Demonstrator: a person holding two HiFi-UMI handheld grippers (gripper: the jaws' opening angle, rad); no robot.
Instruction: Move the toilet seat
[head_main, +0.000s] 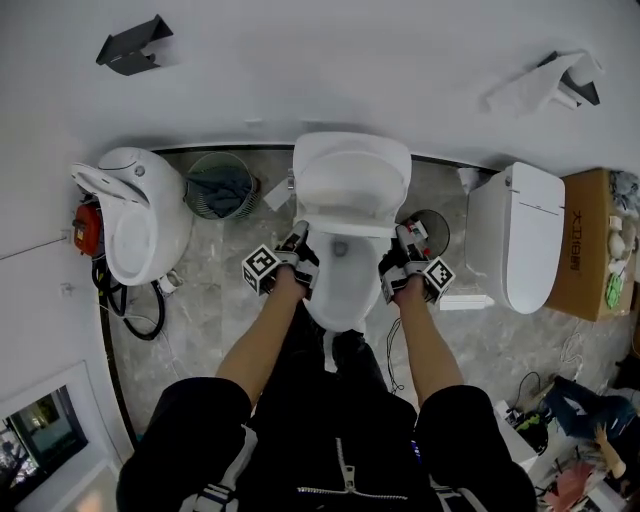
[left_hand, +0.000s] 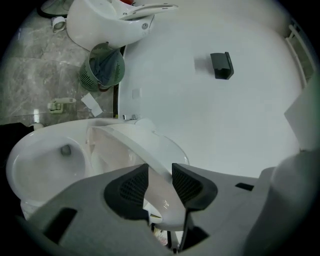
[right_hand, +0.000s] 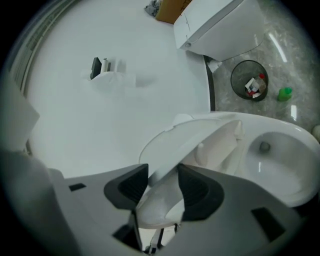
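Note:
A white toilet (head_main: 340, 290) stands against the wall in front of me, and its toilet seat (head_main: 350, 185) is tilted up off the bowl. My left gripper (head_main: 300, 255) holds the seat's left edge. In the left gripper view the seat (left_hand: 135, 145) runs between the pads of the left gripper (left_hand: 160, 182), and both pads press on it. My right gripper (head_main: 400, 262) is at the seat's right edge. The right gripper view shows the seat (right_hand: 200, 137) filling the gap of the right gripper (right_hand: 163, 185), both pads against it. The open bowl (right_hand: 270, 160) lies below.
Another white toilet (head_main: 135, 215) with hoses stands at the left, next to a green bin (head_main: 220, 185). A black bin (head_main: 432, 232), a closed toilet (head_main: 525, 235) and a cardboard box (head_main: 590, 245) are at the right. My legs straddle the bowl.

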